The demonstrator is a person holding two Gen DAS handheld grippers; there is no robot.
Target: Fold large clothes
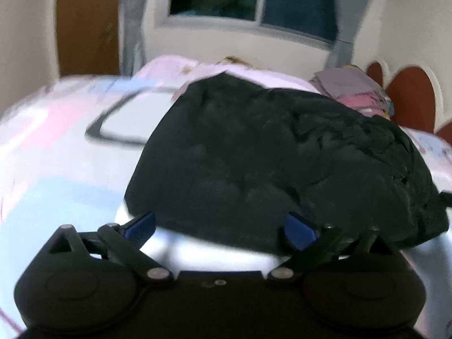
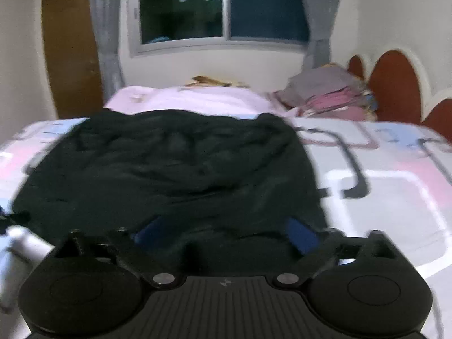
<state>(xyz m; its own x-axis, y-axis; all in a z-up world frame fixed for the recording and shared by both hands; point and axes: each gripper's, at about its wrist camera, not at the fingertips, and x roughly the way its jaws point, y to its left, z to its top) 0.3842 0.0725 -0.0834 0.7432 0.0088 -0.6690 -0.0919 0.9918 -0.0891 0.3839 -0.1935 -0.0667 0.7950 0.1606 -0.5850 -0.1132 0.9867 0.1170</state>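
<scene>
Black garment on bed, near edge between wide-spread, empty fingers of both grippers.

Black garment — matt, creased cloth; bedsheet — smooth printed fabric; left tool in matt black plastic.

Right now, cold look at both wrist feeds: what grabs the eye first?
The rumpled black garment dominates, spread across the middle of the pastel patterned bedsheet. Both sets of tongs are spread wide at its near edge, holding nothing: the left tongs and the right tongs. Behind, a stack of folded clothes sits at the bed's far right by the red headboard, under a dark window.
</scene>
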